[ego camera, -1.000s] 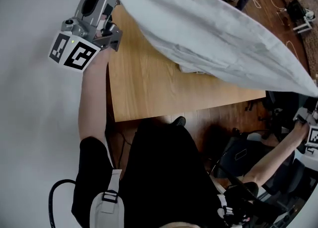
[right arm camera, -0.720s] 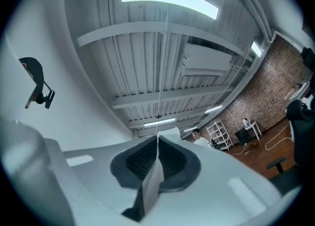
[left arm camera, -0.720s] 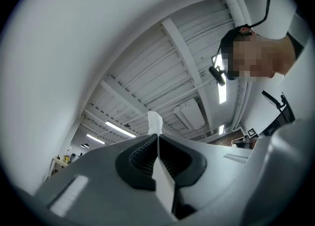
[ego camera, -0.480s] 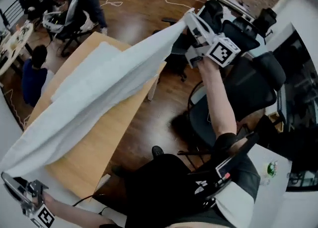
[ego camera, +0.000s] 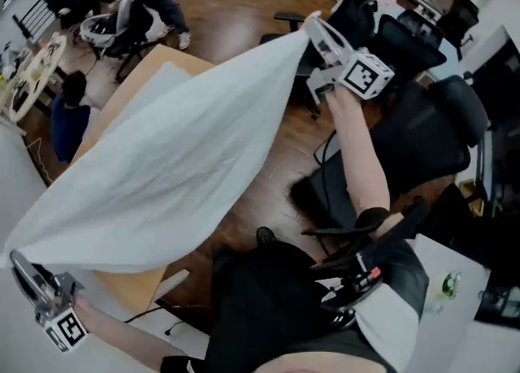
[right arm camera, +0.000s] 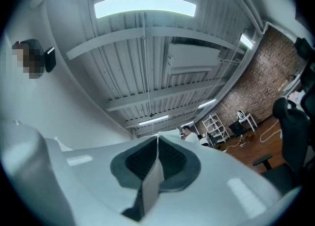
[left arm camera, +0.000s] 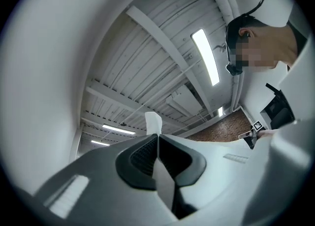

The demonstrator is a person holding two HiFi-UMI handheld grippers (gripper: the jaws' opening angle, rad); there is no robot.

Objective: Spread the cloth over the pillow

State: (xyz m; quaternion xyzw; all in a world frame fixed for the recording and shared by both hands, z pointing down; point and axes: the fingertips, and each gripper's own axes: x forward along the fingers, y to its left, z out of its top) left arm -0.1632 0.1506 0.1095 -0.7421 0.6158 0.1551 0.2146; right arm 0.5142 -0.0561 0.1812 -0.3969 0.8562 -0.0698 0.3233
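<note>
- Left gripper (ego camera: pixel 20 266) and right gripper (ego camera: pixel 315 30) are both clamped shut, each pinching a corner of the white cloth (ego camera: pixel 179 160).
- Cloth hangs stretched in the air between them, above the pillow (ego camera: pixel 150 95) on the wooden table (ego camera: pixel 130 290).
- By my judgement, lowering and smoothing are not yet done.

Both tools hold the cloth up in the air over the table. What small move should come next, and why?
Probably lower both together, keeping the cloth taut. It hangs in the air between the left tool and the right tool, each shut on it, while the pillow lies on the table, not yet covered.
</note>
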